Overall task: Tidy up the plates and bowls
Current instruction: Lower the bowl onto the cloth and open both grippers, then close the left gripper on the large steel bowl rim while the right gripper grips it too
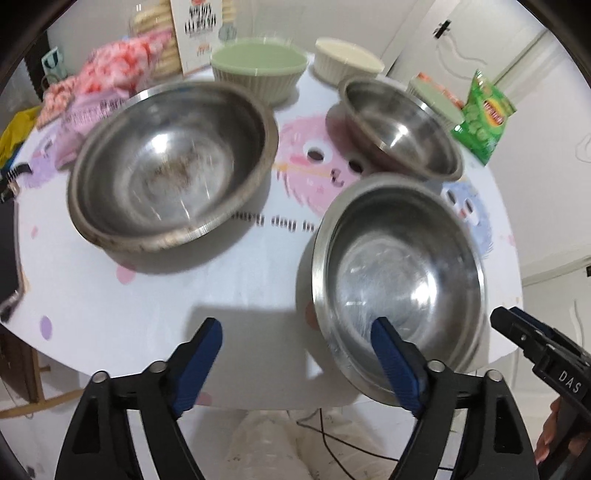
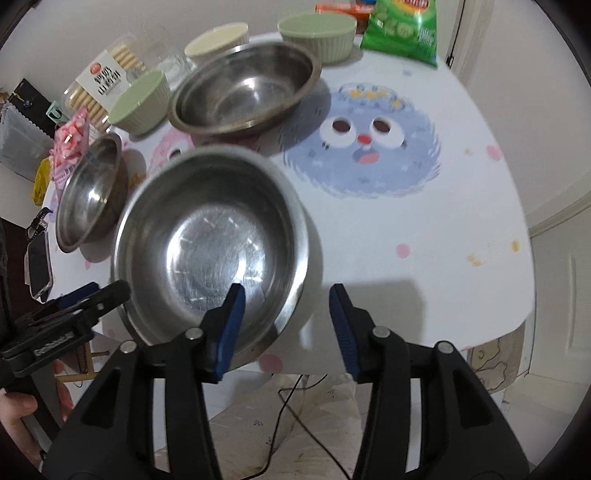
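Observation:
A steel bowl (image 1: pixel 399 273) (image 2: pixel 218 243) sits at the front edge of the round table (image 1: pixel 166 295) (image 2: pixel 406 229). My left gripper (image 1: pixel 295 336) is open; the bowl's left rim runs between its blue pads without touching them. My right gripper (image 2: pixel 286 299) is open too, one finger inside the bowl's right rim and one outside. A larger steel bowl (image 1: pixel 173 166) (image 2: pixel 92 192) stands to the left, and a shallow steel bowl (image 1: pixel 402 125) (image 2: pixel 247 88) behind. Ribbed green bowls (image 1: pixel 258 70) (image 2: pixel 317 33) and a cream bowl (image 1: pixel 347 62) (image 2: pixel 218 40) line the back.
A green snack bag (image 1: pixel 484 114) (image 2: pixel 402 29), a biscuit box (image 2: pixel 103 77) and a pink packet (image 1: pixel 122 70) crowd the table's far side. A phone (image 2: pixel 38 266) lies at the left edge. The cartoon-printed cloth right of the near bowl is bare. A cable runs on the floor below.

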Available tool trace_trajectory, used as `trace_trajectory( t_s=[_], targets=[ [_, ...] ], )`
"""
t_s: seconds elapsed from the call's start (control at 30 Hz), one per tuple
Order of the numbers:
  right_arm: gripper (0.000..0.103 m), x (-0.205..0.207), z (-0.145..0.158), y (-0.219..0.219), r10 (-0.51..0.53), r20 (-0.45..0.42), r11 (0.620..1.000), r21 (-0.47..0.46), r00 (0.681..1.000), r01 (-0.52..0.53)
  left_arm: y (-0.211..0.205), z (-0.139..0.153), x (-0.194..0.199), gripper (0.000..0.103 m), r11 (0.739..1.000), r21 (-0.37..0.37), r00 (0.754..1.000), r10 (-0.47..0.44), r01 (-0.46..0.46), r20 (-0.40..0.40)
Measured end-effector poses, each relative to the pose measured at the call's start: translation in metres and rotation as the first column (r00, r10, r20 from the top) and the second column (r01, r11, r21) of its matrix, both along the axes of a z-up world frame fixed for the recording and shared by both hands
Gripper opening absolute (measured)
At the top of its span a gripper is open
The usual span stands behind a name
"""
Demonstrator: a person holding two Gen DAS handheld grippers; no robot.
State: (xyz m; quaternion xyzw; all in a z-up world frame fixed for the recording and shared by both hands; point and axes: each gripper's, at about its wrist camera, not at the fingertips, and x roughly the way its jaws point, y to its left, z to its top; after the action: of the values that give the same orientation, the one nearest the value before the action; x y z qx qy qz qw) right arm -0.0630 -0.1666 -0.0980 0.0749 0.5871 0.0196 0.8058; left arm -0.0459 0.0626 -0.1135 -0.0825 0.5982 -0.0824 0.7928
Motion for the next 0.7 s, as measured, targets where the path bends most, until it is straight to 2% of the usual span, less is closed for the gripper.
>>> trace_trajectory(
  t_s=[0.1, 0.17, 0.3, 0.5, 0.7],
  targets=[
    [0.064, 0.0, 0.018, -0.001, 0.013, 0.054, 1.0, -0.008, 0.998, -0.012, 0.0, 0.017, 0.006, 0.093, 1.0, 0.015, 0.999, -0.008, 0.008, 0.048],
    [0.066, 0.004, 0.028, -0.004, 0.018, 0.077, 1.0, 0.016, 0.997, -0.019, -0.002, 0.027, 0.015, 0.103, 1.0, 0.016, 0.997, -0.014, 0.013, 0.075],
    [0.068, 0.02, 0.046, -0.011, 0.011, 0.121, 1.0, 0.028, 0.993, -0.014, -0.017, 0.04, 0.041, 0.103, 0.998, 0.037, 0.993, -0.05, 0.047, 0.107],
    [0.068, 0.065, 0.063, -0.028, -0.004, 0.168, 1.0, 0.017, 0.986, 0.001, -0.04, 0.048, 0.093, 0.103, 0.999, 0.028, 0.993, -0.043, 0.04, 0.111],
    [0.069, 0.119, 0.048, -0.039, 0.011, 0.135, 0.999, 0.036, 0.991, -0.016, -0.056, 0.033, 0.142, 0.103, 1.0, 0.012, 0.998, 0.02, -0.021, 0.06]
  ],
)
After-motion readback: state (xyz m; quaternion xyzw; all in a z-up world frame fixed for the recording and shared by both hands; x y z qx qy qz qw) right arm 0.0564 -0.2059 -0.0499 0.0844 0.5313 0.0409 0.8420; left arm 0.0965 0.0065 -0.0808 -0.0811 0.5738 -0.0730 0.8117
